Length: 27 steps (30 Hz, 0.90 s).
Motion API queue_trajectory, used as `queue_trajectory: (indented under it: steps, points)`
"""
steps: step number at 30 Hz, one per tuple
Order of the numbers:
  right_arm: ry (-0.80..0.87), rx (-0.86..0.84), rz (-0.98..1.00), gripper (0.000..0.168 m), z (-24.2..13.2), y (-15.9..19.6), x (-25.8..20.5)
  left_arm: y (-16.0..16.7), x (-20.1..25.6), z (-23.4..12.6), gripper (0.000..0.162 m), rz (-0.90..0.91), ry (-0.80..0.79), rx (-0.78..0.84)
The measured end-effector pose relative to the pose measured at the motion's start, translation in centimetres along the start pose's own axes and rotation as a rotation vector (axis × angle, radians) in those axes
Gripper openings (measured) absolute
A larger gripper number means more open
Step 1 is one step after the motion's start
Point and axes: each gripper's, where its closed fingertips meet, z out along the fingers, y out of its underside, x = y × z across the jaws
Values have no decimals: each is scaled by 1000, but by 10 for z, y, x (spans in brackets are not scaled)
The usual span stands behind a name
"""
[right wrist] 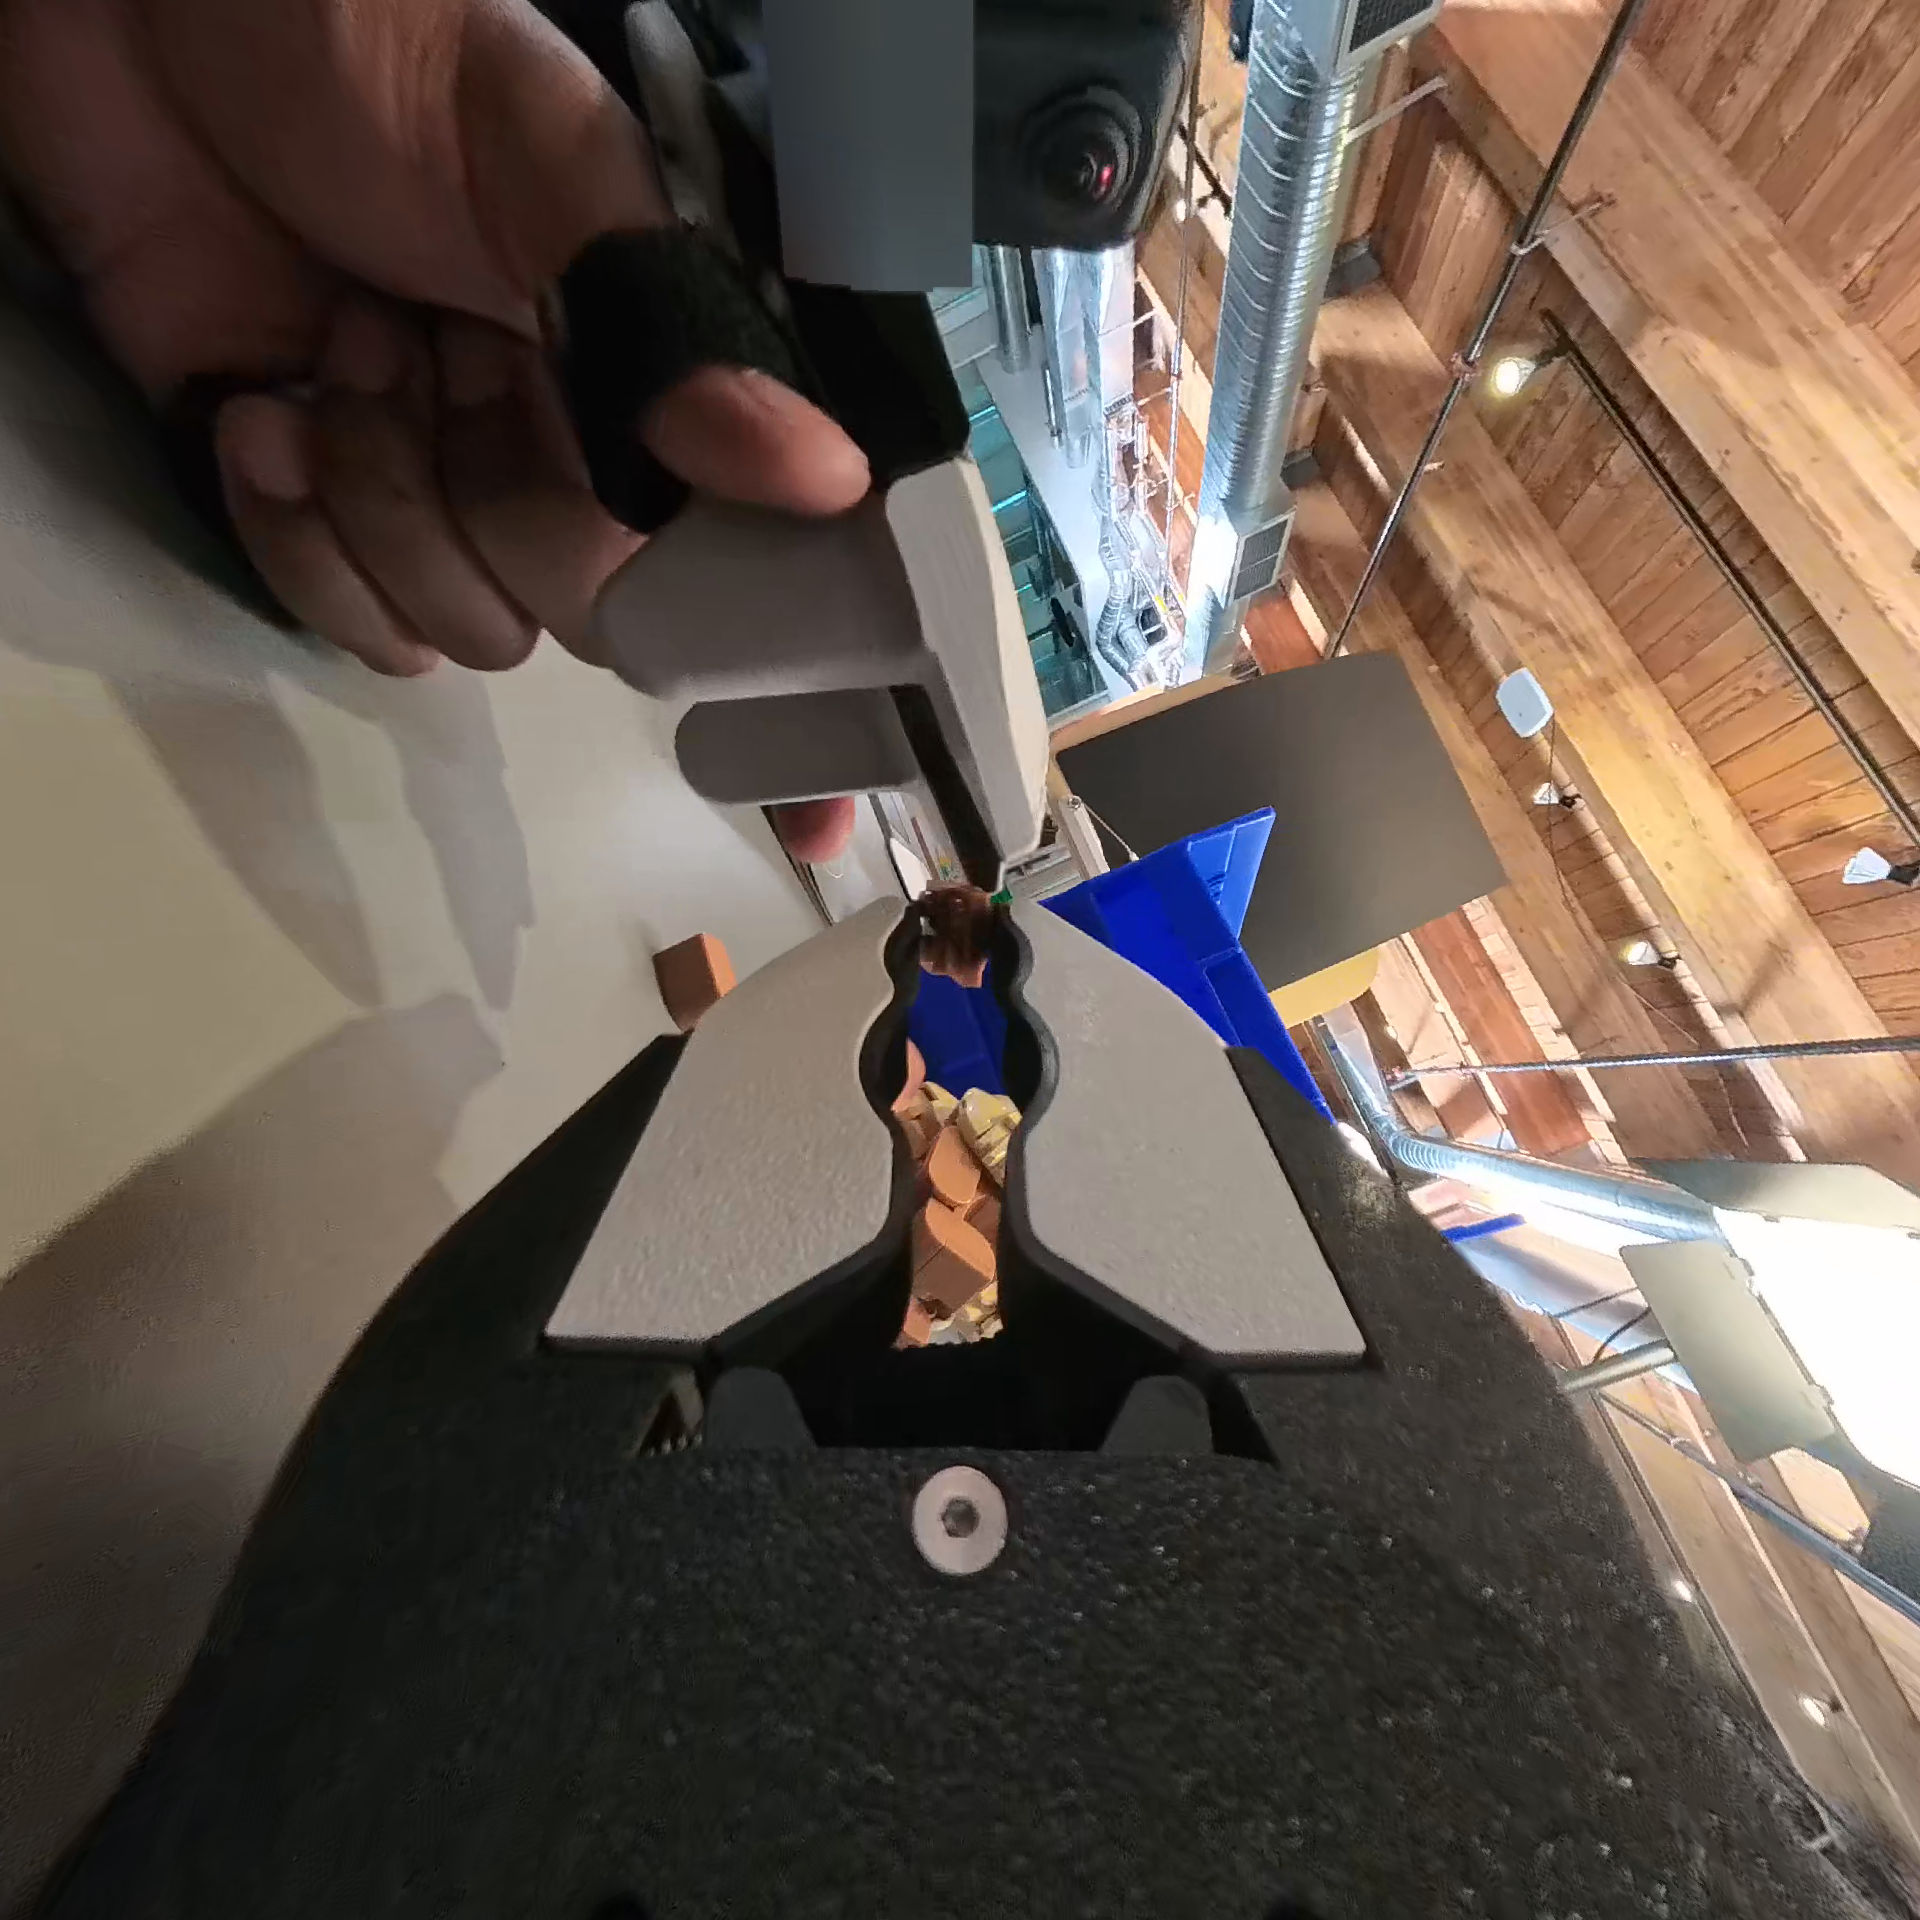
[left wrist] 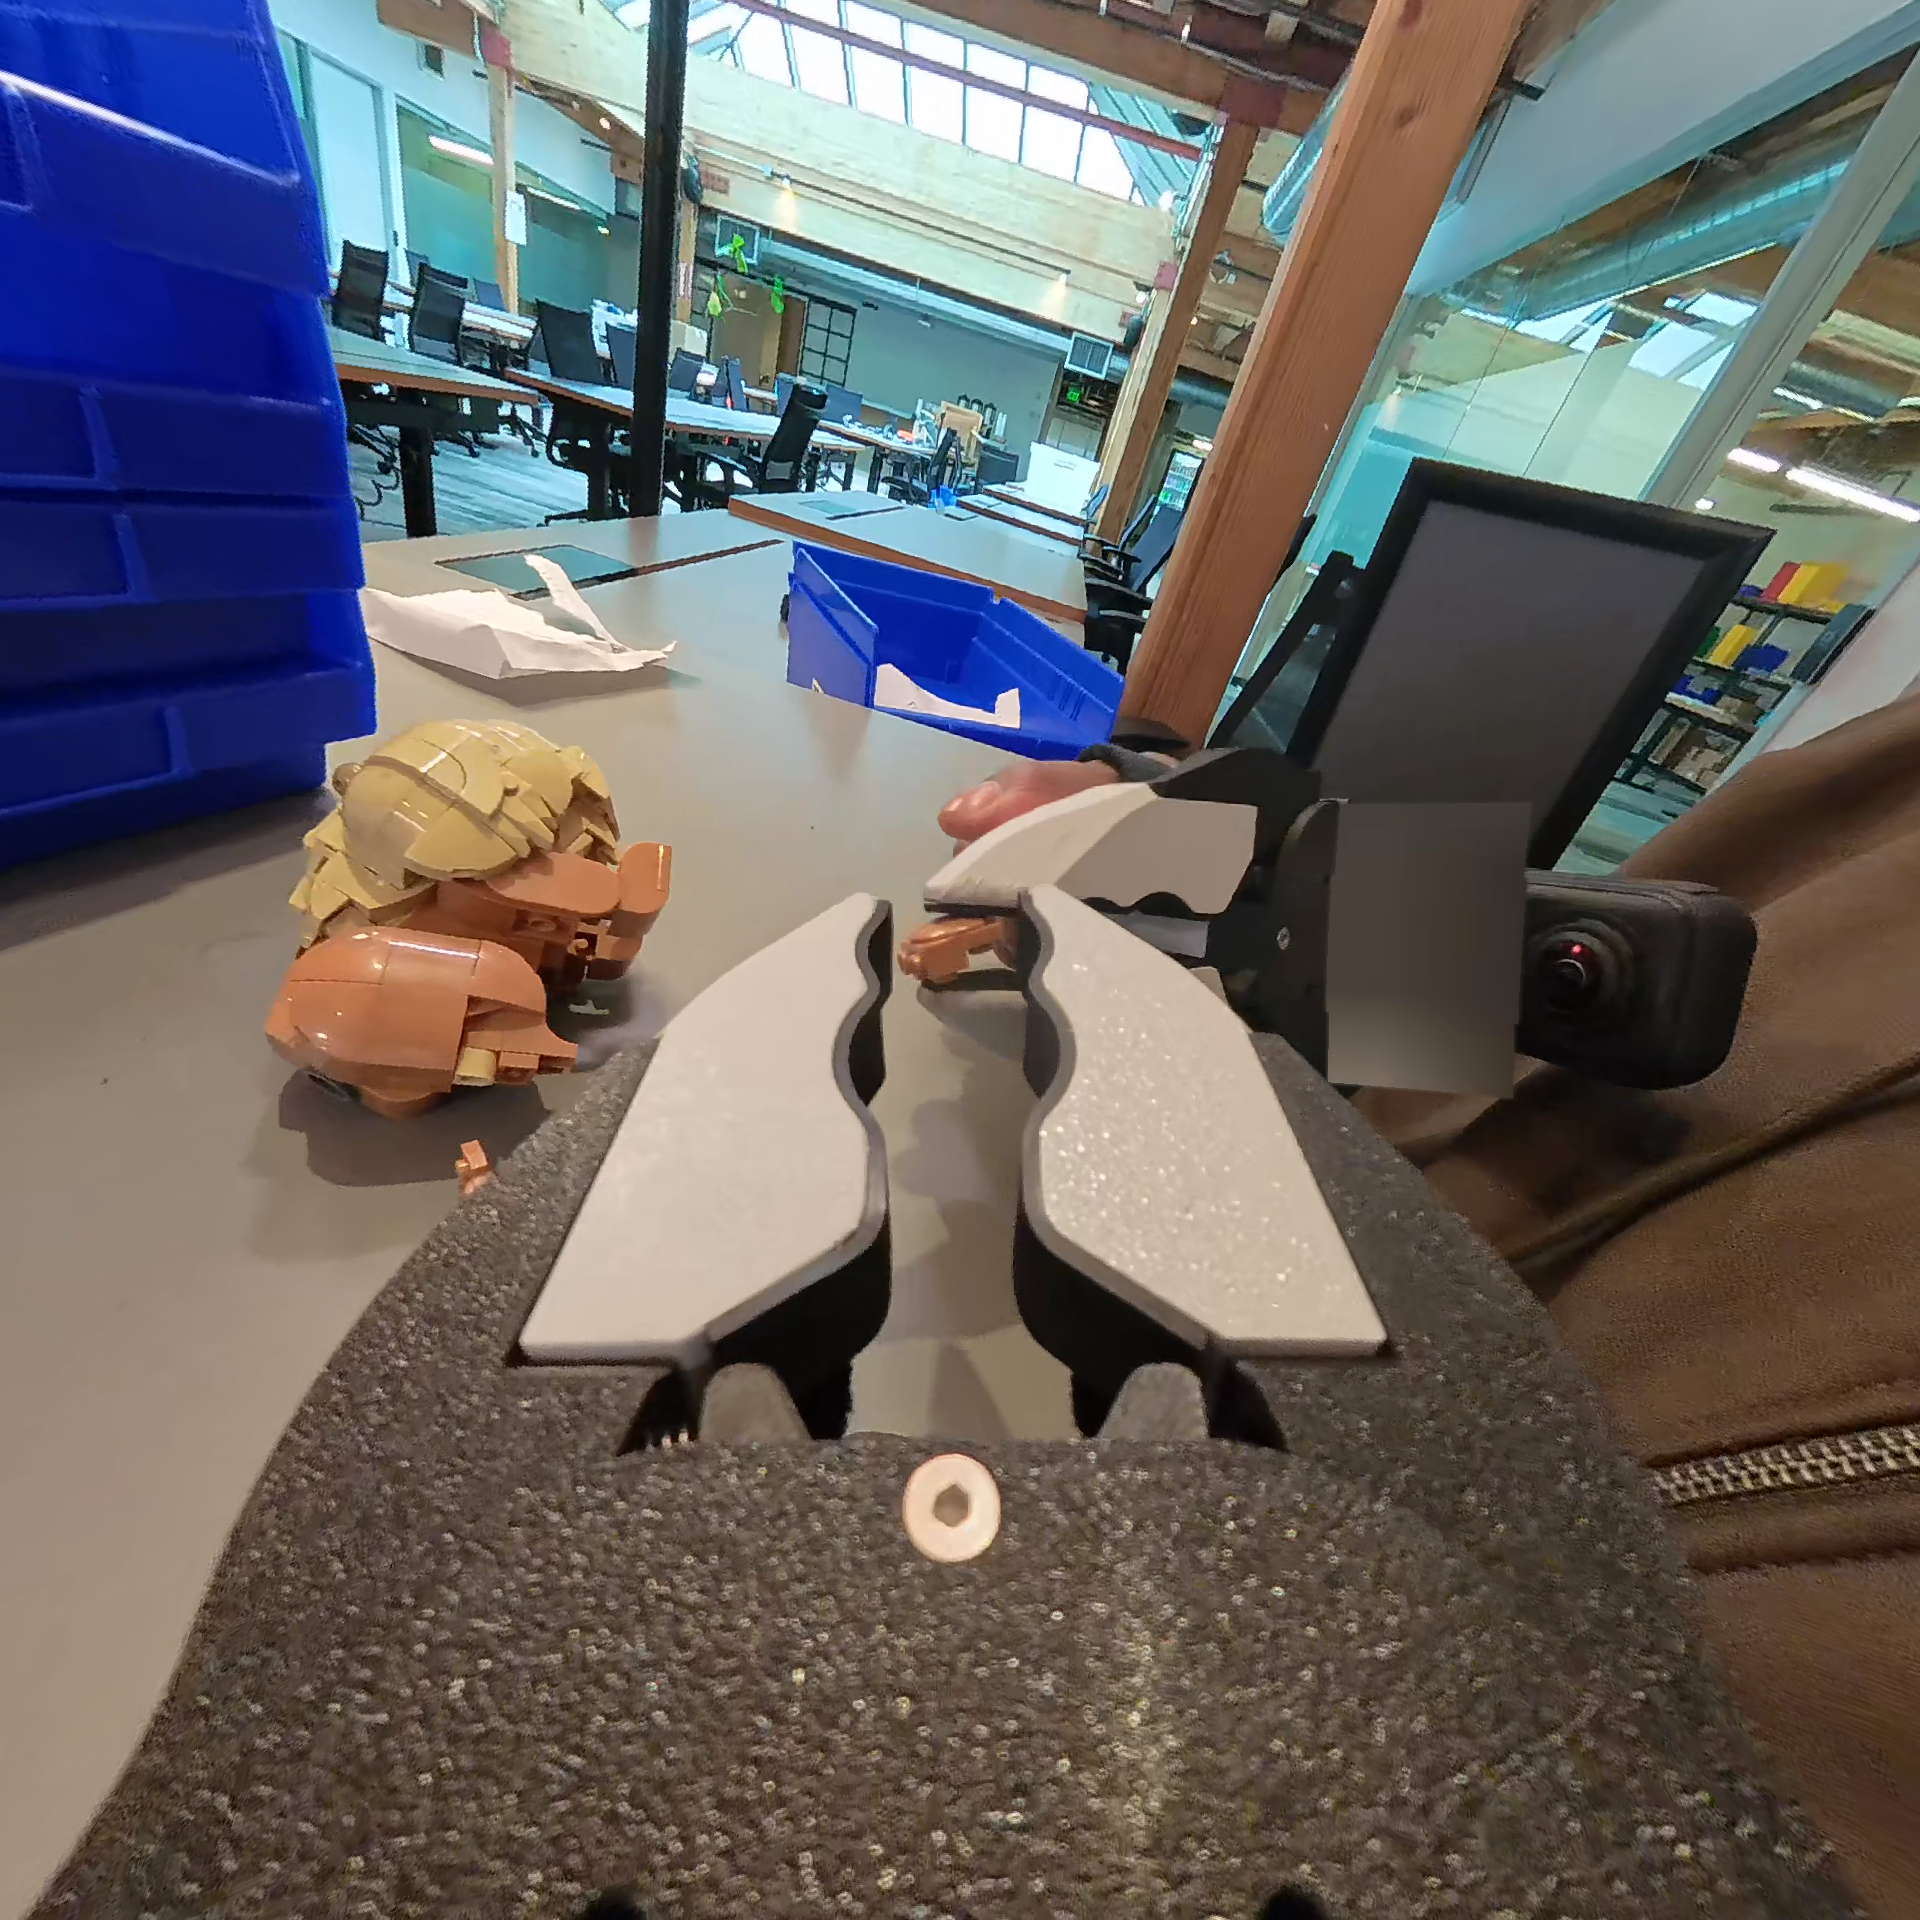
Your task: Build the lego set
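Grey fingers of the left tool [left wrist: 956, 925] stood nearest the lens, parted by a narrow gap and gripping nothing; just beyond their tips, the right tool [left wrist: 961, 914] came in from the right side, pinched on a small brown lego piece [left wrist: 940, 948] held just above the bench [left wrist: 831, 769]. In the right wrist view the same piece [right wrist: 951, 930] sat clamped at the very tips of the right tool [right wrist: 956, 920], with the left tool's fingers [right wrist: 790, 613] close against it from above, a person's hand [right wrist: 416, 416] wrapped round that handle.

The step looked like a hand-over or a joining of the small piece between the two tools; it would go best if the left tool took the free end squarely before the right one let go, since so small a part could twist or drop from a tip grip.

The half-built model [left wrist: 457, 904], tan on top and brown below, lay on its side to the left, well apart from both tools; a loose brown bit [left wrist: 473, 1166] rested near it beside the left tool's body.

For room: stacked blue bins [left wrist: 166, 468] walled the left side; a smaller blue bin [left wrist: 935, 655] and a dark framed screen [left wrist: 1507, 717] stood behind; the bench between model and tools lay open; the near edge was hidden.
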Motion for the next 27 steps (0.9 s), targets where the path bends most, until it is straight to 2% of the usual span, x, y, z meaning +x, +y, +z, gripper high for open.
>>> queue_trajectory:
  steps: [8, 18, 23, 27]
  points:
    - [-11, -9, -53, 12, 0, 2, -3, 12, -2, 5, 23, -14, -24, -95]
    - [-22, 27, 26, 12, 2, -2, -2, 8, 0, 2, 17, 33, -28, -72]
    - [-14, 56, 149, 16, 1, -8, 5, 0, -3, -1, 17, 28, -43, -11]
    - [-15, 27, 341, 23, 2, -2, 15, -11, 1, -5, 17, 11, -14, 80]
